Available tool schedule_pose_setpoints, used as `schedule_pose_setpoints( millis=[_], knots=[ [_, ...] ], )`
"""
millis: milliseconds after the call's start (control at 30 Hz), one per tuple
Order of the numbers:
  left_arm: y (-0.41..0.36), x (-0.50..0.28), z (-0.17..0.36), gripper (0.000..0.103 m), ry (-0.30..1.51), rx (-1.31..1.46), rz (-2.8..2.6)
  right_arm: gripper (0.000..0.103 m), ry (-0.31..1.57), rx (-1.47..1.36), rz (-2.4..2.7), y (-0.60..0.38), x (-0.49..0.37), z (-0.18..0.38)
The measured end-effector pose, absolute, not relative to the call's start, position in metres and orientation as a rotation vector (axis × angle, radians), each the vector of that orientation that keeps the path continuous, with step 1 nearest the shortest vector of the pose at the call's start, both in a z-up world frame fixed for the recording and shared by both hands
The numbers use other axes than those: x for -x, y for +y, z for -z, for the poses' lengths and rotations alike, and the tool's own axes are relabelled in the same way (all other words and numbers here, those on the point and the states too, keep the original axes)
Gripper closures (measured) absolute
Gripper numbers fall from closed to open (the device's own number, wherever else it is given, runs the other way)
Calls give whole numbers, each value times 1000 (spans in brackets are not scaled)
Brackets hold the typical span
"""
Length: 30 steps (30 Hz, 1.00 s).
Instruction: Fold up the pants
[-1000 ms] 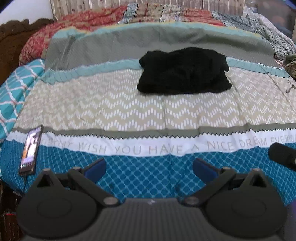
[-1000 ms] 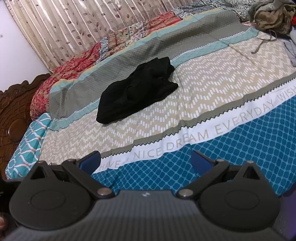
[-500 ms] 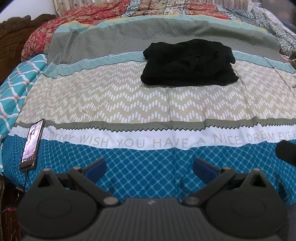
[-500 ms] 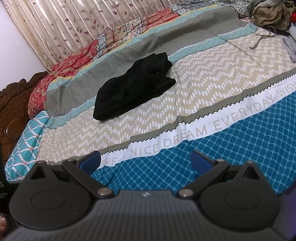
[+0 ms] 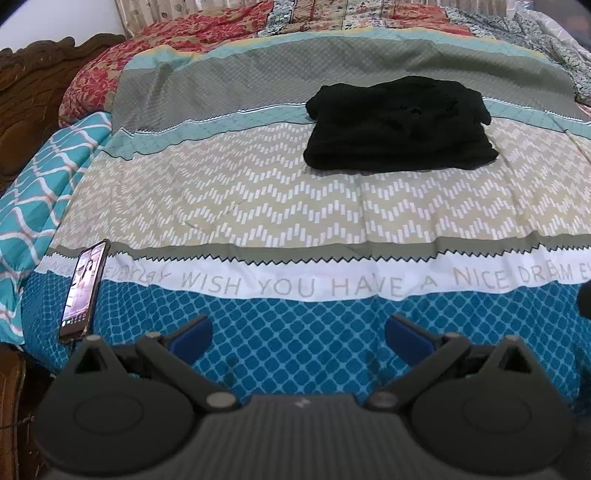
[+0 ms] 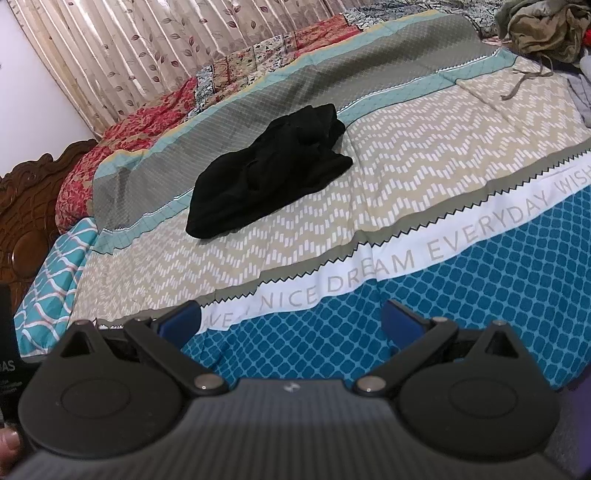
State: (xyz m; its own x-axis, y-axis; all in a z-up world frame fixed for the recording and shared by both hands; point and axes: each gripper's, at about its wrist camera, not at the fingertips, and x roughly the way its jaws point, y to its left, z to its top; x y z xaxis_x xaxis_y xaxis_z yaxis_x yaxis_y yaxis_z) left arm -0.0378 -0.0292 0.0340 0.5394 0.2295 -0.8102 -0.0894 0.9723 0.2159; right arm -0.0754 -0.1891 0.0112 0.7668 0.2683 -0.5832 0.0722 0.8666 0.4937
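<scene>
Black pants [image 5: 400,123] sit bundled on the bed, on the quilt [image 5: 258,192], straddling the teal stripe and the chevron band. One garment, already a compact stack, top surface a bit rumpled; can't tell how many layers.

Left claw [image 5: 297,330]: spread wide, empty, over the blue diamond band at the near bed edge. Right claw [image 6: 291,319]: also spread, empty, same near edge. Neither touches the pants; both well apart from them.

Key relation: pants lie ahead of both claws, across the text band and chevron band. In the left view they're ahead and a bit right of centre, long axis running left-right. In the right view the pants [image 6: 269,171] are ahead and left of centre, long axis slanting from near-left to far-right. So the bundle sits roughly between the two claws' lines. Neither arm clearly nearer, can't tell.

Counts: two claws, one pants, one phone [image 5: 84,290] lying at the left bed edge with its screen lit, one heap of other clothes [image 6: 543,29] at the far right corner of the bed.

Judgement: fold looks mostly or fully done; any further move needs a reach forward over the bed.
</scene>
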Motion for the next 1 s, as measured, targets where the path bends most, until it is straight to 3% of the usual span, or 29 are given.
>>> schedule_pose_setpoints(
  millis=[500,1000],
  knots=[
    [-23,37,-35,0,970,-149,-217,0,703,-523,-115,-189,74,-11],
    [-13,49,-68,0,804,-70,-243,0,703,-526,-115,-189,73,-10]
  ],
)
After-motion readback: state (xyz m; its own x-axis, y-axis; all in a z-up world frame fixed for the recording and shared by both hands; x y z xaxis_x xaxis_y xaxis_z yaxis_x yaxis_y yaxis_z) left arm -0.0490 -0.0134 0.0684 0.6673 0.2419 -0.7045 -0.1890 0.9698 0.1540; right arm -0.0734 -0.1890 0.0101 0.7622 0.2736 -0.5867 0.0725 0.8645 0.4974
